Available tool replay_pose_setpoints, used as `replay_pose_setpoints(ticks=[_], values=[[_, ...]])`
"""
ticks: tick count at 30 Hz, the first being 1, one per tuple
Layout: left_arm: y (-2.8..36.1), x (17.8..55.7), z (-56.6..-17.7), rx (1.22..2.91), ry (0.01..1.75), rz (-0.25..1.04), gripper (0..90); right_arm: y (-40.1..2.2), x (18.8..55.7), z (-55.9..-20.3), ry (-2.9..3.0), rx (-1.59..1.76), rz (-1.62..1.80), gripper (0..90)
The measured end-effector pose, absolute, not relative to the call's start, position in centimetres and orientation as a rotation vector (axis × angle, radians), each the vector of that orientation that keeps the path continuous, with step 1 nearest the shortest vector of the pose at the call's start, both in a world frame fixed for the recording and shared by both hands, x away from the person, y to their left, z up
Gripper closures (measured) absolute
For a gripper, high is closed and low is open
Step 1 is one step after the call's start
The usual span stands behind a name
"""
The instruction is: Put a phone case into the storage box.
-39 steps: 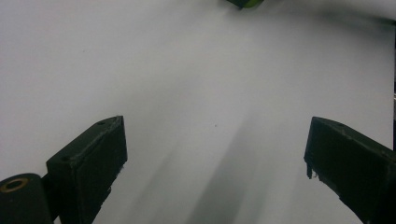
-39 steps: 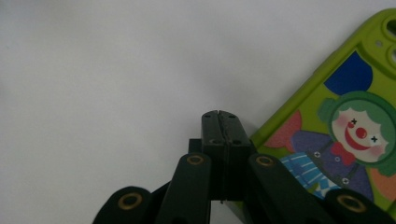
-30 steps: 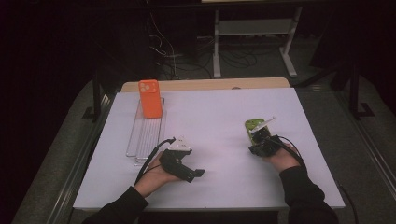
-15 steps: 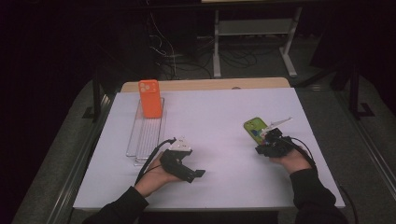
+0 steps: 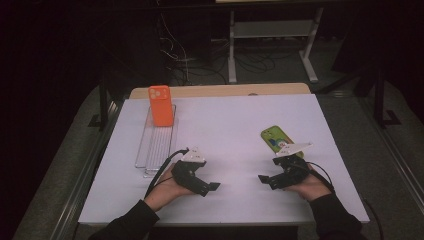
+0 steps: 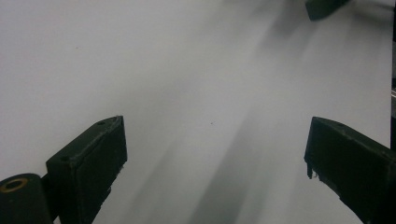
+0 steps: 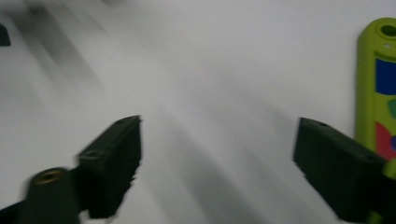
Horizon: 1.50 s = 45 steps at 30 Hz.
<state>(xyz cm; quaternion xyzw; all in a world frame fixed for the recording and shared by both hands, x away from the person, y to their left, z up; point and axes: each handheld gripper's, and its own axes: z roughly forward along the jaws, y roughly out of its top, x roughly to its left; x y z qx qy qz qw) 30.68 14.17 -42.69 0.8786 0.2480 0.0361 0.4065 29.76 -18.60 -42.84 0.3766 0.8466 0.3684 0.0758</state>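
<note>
The green phone case [image 5: 279,141] lies flat near the desk's [image 5: 235,120] right edge; just beside it the right gripper [image 5: 266,179] has just been opening its jaws, nothing between them; the left gripper [image 5: 212,187] stands apart, empty, near the front edge.

The person wears long dark sleeves [image 5: 131,222] that reach the wrists. The left gripper [image 5: 211,187] has a chunky matte black body, a pale grey three-cornered plate [image 5: 193,156] on top and a black cable [image 5: 162,170] trailing from it. The right gripper [image 5: 264,179] is built alike, with its own grey plate [image 5: 296,148] and thin black cable [image 5: 320,172]. In the left gripper view its jaws are blocky black pads with small screw holes, beside a black cylinder with a brass-coloured ring [image 6: 13,185].
</note>
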Motion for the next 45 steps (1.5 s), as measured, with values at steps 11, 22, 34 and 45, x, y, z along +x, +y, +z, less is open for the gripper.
replay_pose_setpoints(ticks=[11, 22, 34, 45], values=[[14.1, 30.7, -42.5, 2.213, 0.625, 0.085, 0.0, -17.5, 28.5, -43.9, 2.598, 1.075, 1.117, 0.0], [14.1, 30.7, -42.5, 2.217, 0.604, 0.113, 0.0, -17.4, 29.0, -42.5, 2.635, 1.061, 1.073, 0.0], [14.1, 30.7, -42.4, 2.197, 0.629, 0.099, 0.0, -17.6, 31.3, -40.7, 2.617, 1.135, 1.015, 0.3], [14.1, 30.7, -42.4, 2.193, 0.623, 0.121, 0.0, -18.0, 33.7, -39.2, 2.534, 1.178, 0.991, 2.5]])
